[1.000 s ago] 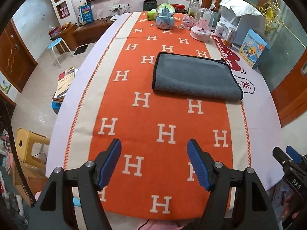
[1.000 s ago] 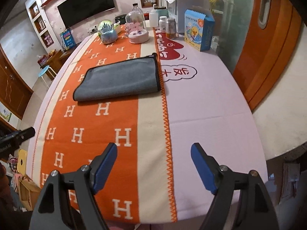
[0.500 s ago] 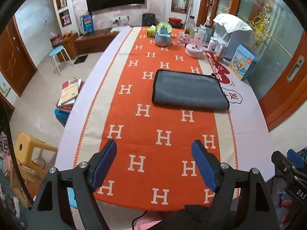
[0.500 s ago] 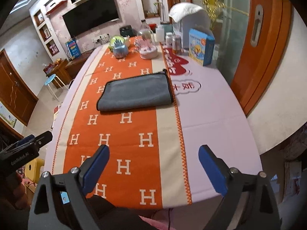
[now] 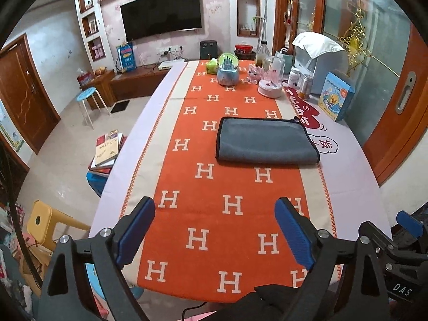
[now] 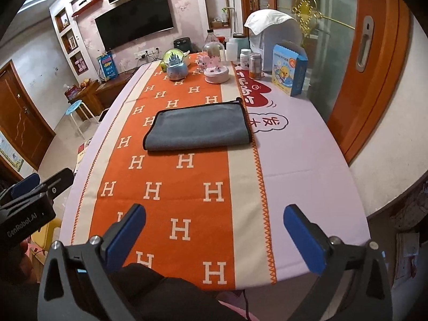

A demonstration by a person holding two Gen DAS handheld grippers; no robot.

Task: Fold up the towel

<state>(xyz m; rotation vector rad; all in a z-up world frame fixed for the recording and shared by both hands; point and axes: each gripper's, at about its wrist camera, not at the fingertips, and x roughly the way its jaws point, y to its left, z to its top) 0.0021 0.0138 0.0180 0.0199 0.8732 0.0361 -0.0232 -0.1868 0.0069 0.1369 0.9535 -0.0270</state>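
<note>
Your left tongs (image 5: 215,230) and right tongs (image 6: 214,236) gape wide, well short of the folded grey towel (image 5: 264,141) on the counter (image 5: 355,187).

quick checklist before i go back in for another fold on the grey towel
1. Left gripper open with nothing between its blue pads: ok.
2. Right gripper open with nothing between its pads: ok.
3. Grey microfibre towel with black edging lies flat, already folded into a rectangle: ok.
4. Either gripper within reach of the towel: not ok; both hang at the near end of the orange H-patterned table runner, well short of it.
5. Room around the towel: ok; the pink round glass-domed box and blue duck-print carton stand apart from it.
6. Layers aligned underneath: cannot tell.
</note>
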